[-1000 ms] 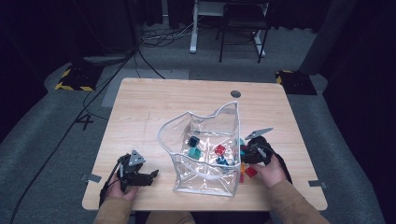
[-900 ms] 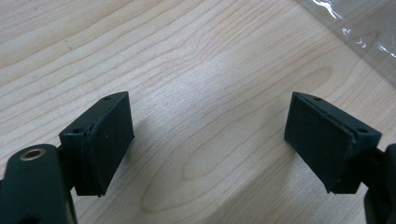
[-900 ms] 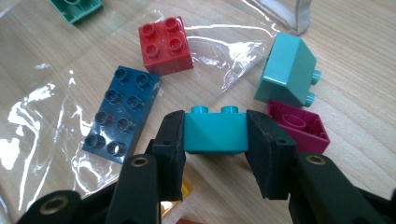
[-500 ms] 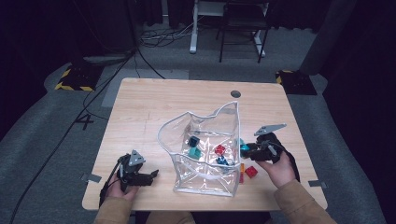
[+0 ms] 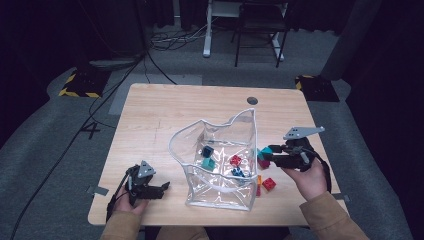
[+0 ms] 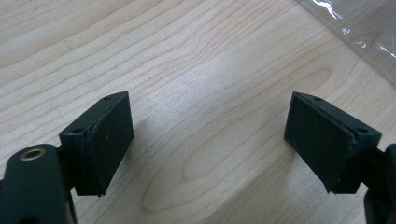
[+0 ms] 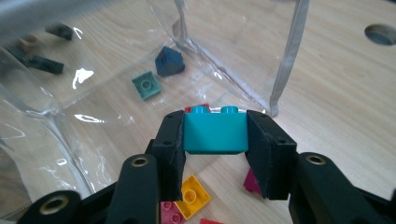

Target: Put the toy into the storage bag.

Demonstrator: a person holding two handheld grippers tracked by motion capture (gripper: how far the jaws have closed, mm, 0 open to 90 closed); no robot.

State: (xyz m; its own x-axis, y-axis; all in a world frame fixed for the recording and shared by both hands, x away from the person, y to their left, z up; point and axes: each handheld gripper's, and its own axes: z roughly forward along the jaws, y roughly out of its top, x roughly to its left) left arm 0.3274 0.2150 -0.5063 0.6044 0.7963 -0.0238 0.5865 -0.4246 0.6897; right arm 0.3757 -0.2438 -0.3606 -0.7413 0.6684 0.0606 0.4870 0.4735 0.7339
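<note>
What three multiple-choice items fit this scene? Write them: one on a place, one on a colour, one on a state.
1. Where is the right gripper?
A. beside the clear bag
B. at the table's far edge
C. over the floor

2. What colour is the brick in its jaws?
A. yellow
B. teal
C. black

3. How does the left gripper stand?
A. shut on a brick
B. open, holding nothing
C. shut on the bag

Key: 1 A, it sits at the bag's right side; 2 B, the right gripper view shows teal; 3 B, bare table lies between its jaws.
</note>
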